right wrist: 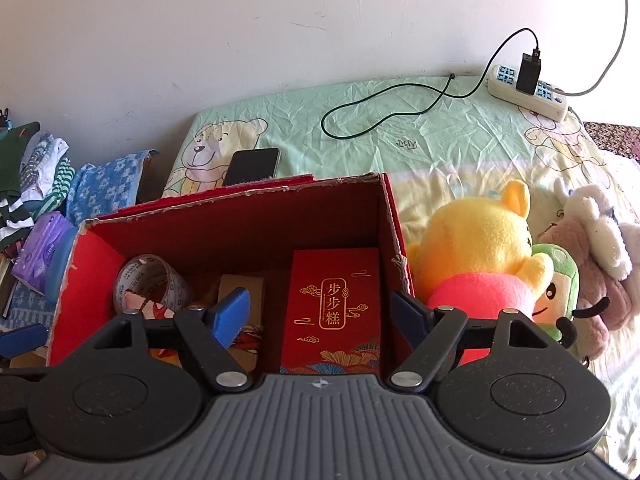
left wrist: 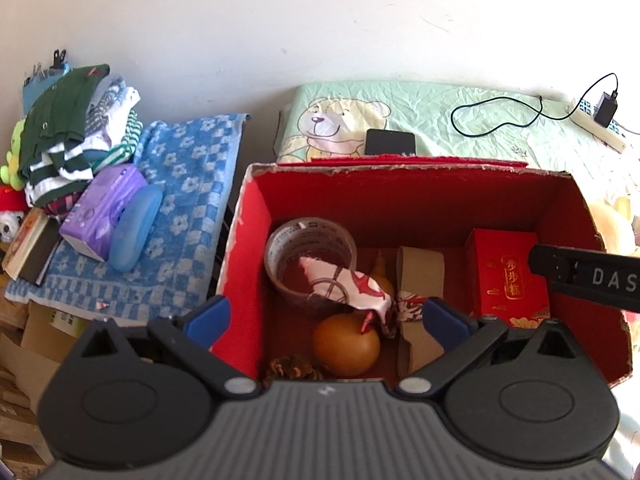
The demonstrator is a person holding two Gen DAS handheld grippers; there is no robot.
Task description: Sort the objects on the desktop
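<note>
Poised above the red cardboard box (left wrist: pixel 400 192) on the bed, left gripper (left wrist: pixel 326 320) and right gripper (right wrist: pixel 320 312) both spread wide, holding nothing. Already inside: tape roll (left wrist: pixel 310 256), brown gourd (left wrist: pixel 346 346), patterned cloth (left wrist: pixel 352 288), pine cone (left wrist: pixel 292 368), red gift packet (right wrist: pixel 332 304). Apparently between placements. Still outside: yellow bear plush (right wrist: pixel 480 248) just beside the box wall, phone (right wrist: pixel 252 166) behind it. Likely next: a reach right, fingers closing on the soft plush.

We see a white power strip (right wrist: pixel 528 90) with a black charger (right wrist: pixel 529 72) plugged in, lying on the green bear-print bedsheet (right wrist: pixel 400 120) against the white wall (right wrist: pixel 280 20).
</note>
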